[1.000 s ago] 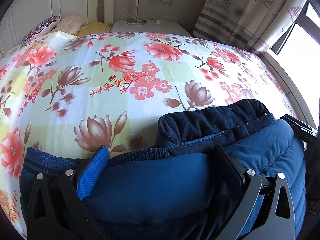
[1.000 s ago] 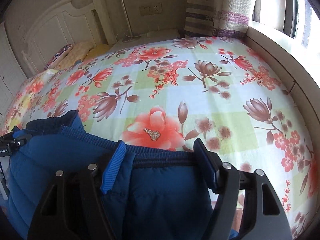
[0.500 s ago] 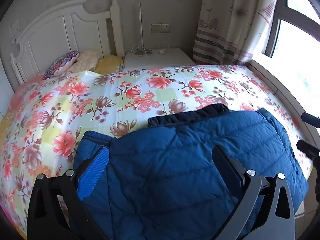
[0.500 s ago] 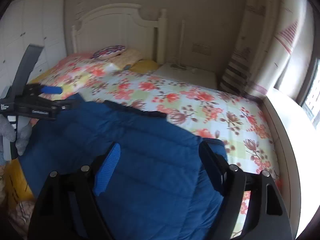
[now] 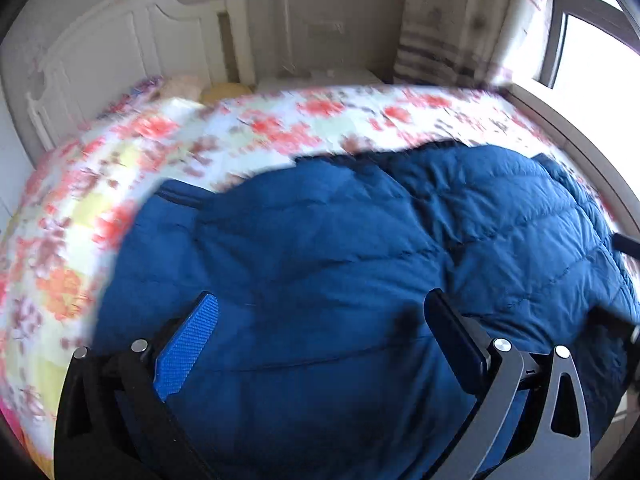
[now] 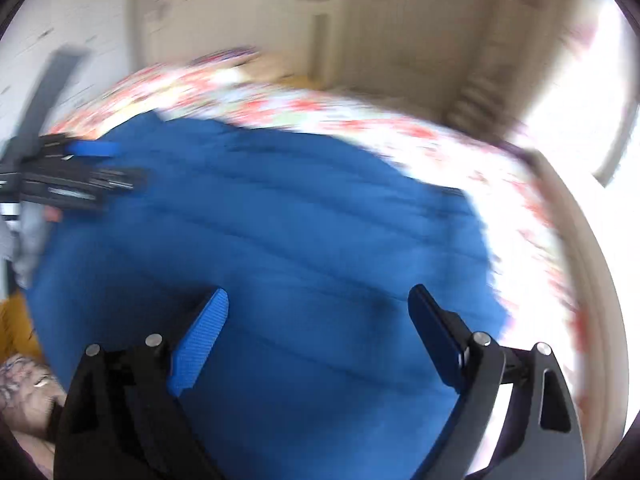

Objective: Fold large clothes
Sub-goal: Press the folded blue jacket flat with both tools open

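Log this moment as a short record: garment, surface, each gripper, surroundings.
garment: blue quilted jacket, spread flat and puffy over the near part of the bed
surface: floral bedsheet, pink and red flowers on a pale ground
left gripper: jaws apart above the jacket, nothing pinched between them
right gripper: jaws opening, wide apart over the jacket, no fabric gripped
surroundings: white headboard at the far end, curtain and window on the right
image quality: both views motion-blurred
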Available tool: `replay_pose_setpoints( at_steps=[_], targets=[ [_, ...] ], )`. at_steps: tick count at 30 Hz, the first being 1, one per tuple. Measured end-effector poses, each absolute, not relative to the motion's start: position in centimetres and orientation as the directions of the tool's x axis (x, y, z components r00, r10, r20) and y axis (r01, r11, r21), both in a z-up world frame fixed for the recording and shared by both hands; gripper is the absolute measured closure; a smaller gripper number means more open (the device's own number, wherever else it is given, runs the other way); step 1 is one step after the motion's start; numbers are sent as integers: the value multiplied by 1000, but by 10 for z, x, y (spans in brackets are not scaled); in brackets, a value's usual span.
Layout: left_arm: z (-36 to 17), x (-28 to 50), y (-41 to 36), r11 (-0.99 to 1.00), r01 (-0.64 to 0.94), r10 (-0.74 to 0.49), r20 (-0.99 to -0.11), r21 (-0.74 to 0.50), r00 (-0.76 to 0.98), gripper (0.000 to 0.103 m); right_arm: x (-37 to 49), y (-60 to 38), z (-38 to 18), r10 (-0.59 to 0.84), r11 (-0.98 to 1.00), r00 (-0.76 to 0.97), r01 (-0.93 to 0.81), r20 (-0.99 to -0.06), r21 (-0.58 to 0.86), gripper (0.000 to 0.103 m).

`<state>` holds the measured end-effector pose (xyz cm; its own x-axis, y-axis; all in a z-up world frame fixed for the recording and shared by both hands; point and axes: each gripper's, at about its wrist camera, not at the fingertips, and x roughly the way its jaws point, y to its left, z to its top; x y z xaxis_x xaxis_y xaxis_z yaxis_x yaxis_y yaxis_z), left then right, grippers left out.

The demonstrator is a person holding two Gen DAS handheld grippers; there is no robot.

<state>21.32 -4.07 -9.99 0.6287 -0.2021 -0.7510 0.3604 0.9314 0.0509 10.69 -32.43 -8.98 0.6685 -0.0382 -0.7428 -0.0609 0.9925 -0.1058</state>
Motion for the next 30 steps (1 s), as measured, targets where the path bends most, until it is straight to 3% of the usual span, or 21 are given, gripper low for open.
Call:
replay_pose_setpoints(
  at_steps=[2, 4, 7, 11, 15, 21, 30],
  targets=[
    [-96, 212, -20, 949, 296, -125, -728, 112, 675, 4, 92, -363, -97, -59, 997, 650, 1, -757, -76, 13],
    [-109, 222, 6, 969, 201, -34, -728, 143, 684, 4, 74, -406, -112, 48, 995, 655, 36, -754, 94, 13],
    [-126, 243, 36, 985, 170, -139, -786, -45, 603, 4, 60, -431, -133, 208, 947, 671, 45, -712, 318, 12],
    [-126, 240, 19, 982, 176, -54, -785, 71, 617, 4, 37, -438, -114, 143, 953, 728, 82, -670, 293, 13],
    [-126, 242, 26, 984, 174, -74, -789, 42, 610, 4, -14, -460, -94, 120, 934, 774, 123, -621, 334, 13],
    [-126, 239, 23, 983, 169, -50, -781, 73, 623, 4, -81, -454, -116, 138, 917, 750, 150, -647, 370, 13],
    [-126, 238, 26, 984, 169, -69, -778, 49, 624, 4, -67, -414, -144, 207, 906, 753, 93, -625, 412, 20]
  ],
)
